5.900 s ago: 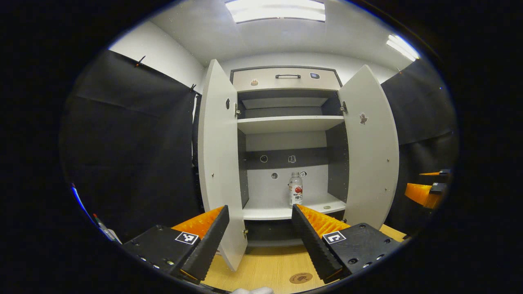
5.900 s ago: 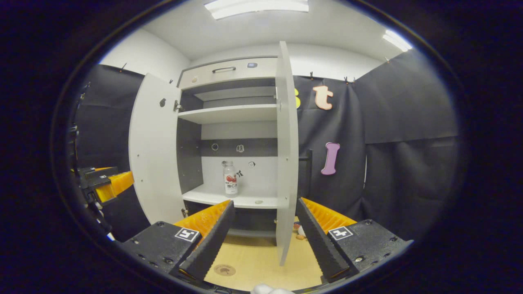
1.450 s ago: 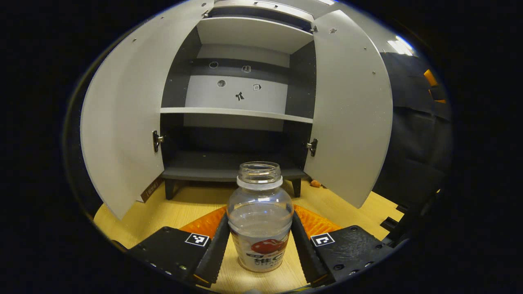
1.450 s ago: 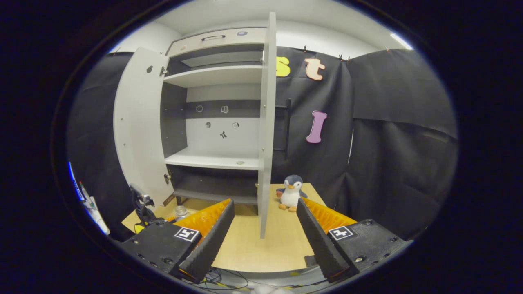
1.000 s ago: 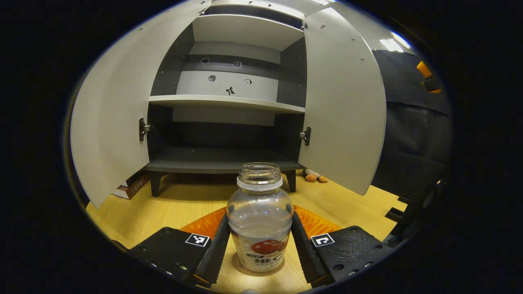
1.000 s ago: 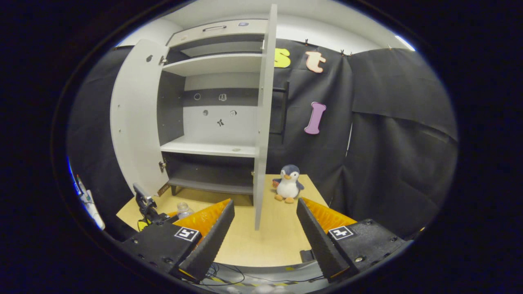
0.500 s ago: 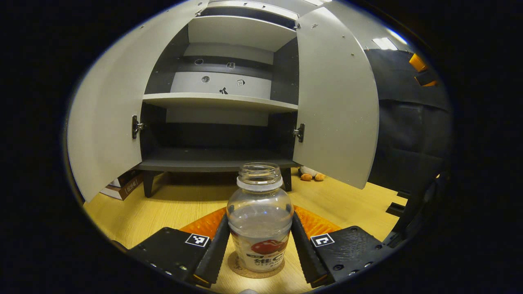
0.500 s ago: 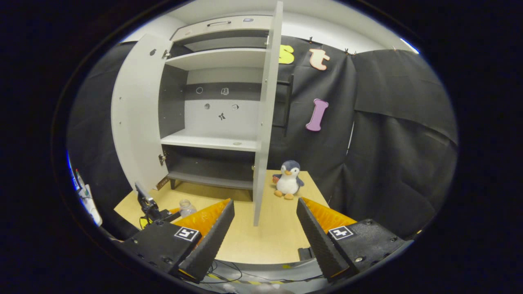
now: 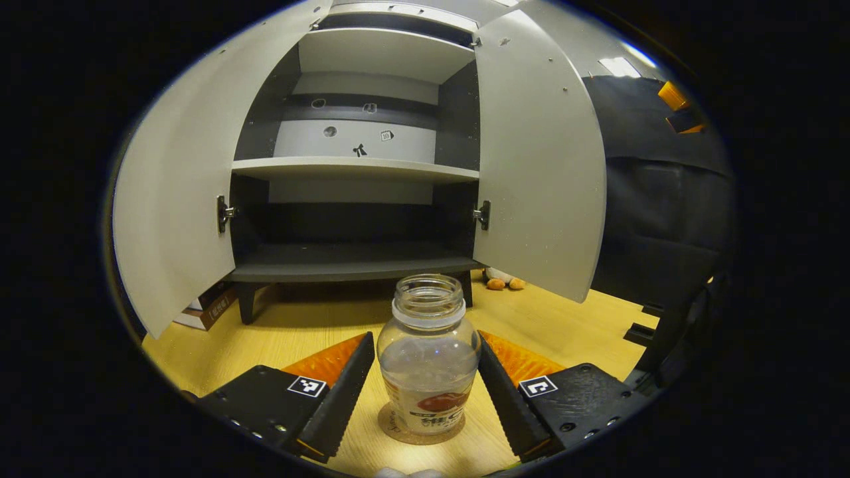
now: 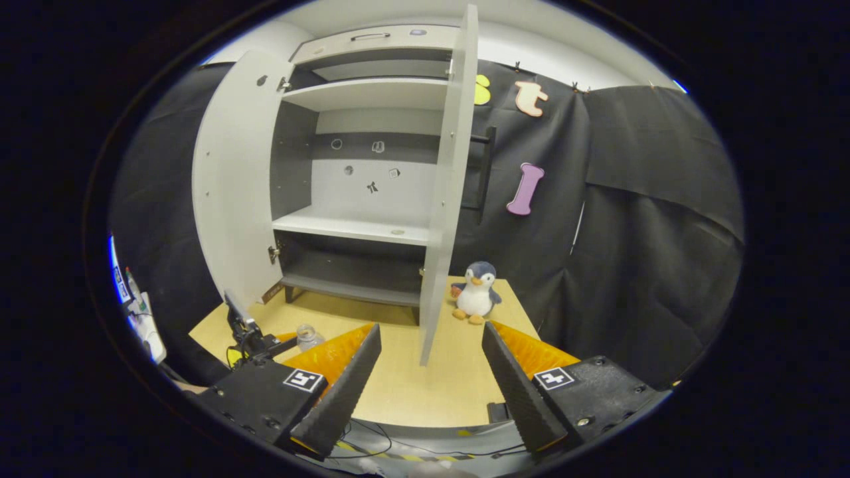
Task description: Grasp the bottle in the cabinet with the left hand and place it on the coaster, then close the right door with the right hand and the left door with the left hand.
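Note:
A clear, capless bottle [image 9: 428, 358] with a red-and-white label stands upright on a round brown coaster [image 9: 392, 425] on the wooden table. My left gripper [image 9: 424, 340] is open, its fingers flanking the bottle with a thin gap on each side. Behind it the cabinet has both doors swung wide, the left door [image 9: 179, 192] and the right door [image 9: 538, 159]. In the right gripper view my right gripper [image 10: 428, 332] is open and holds nothing. It faces the free edge of the right door [image 10: 448, 199] from some way back. The bottle [image 10: 307, 335] shows small at the lower left.
A plush penguin [image 10: 475, 292] sits on the table [image 10: 398, 392] just right of the right door. A brown box [image 9: 212, 309] lies under the left door. The cabinet's white shelf [image 9: 352, 169] and dark lower shelf [image 9: 345, 262] are bare. Black cloth walls close in both sides.
My left gripper lowered the bottle onto the coaster and then opened, its fingers drawing off the bottle's sides. My right gripper shifted slightly, staying open before the right door.

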{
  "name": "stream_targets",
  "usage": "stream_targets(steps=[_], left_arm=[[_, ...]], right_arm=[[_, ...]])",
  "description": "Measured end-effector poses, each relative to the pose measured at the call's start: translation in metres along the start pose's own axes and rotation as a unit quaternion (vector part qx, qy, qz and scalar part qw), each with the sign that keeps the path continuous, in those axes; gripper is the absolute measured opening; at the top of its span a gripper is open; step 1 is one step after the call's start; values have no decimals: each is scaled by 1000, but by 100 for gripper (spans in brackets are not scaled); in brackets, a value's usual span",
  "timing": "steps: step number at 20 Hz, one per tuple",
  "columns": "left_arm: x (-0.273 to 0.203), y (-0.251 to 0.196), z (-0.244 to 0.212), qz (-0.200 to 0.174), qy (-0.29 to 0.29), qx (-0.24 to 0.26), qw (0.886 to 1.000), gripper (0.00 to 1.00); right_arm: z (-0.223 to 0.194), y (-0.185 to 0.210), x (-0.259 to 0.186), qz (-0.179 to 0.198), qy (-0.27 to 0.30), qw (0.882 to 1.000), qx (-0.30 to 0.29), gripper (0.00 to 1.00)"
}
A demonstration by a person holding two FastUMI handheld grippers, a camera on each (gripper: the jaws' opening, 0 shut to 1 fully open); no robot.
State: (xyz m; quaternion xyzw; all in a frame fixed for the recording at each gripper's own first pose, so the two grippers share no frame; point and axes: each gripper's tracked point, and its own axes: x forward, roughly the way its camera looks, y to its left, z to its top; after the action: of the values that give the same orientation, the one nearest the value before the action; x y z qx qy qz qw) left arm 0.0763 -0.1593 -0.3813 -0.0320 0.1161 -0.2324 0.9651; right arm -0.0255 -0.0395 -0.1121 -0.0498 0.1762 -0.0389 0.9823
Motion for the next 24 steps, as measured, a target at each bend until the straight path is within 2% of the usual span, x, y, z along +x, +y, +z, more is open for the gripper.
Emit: stream_targets(steps=[2,5,10,14,16,19,24], left_arm=[[-3,3,9,7,-1,10,1000,98],[-8,-3,32,-4,-15,24,1000,97],[-23,11,88,33,-35,39,998,96],[-48,15,155,37,-74,38,996,96],[-65,27,188,54,-90,39,994,96],[-97,44,222,87,-99,27,991,96],[-158,71,250,141,-99,1,985,96]], right_arm=[[2,1,-2,2,-4,1000,1,97],[6,6,-10,4,-13,1000,5,100],[20,10,-19,7,-37,999,14,100],[37,11,-22,12,-62,998,31,97],[48,11,-25,15,-78,996,37,100],[61,12,-28,18,-104,993,43,97],[72,8,-28,21,-129,990,57,97]])
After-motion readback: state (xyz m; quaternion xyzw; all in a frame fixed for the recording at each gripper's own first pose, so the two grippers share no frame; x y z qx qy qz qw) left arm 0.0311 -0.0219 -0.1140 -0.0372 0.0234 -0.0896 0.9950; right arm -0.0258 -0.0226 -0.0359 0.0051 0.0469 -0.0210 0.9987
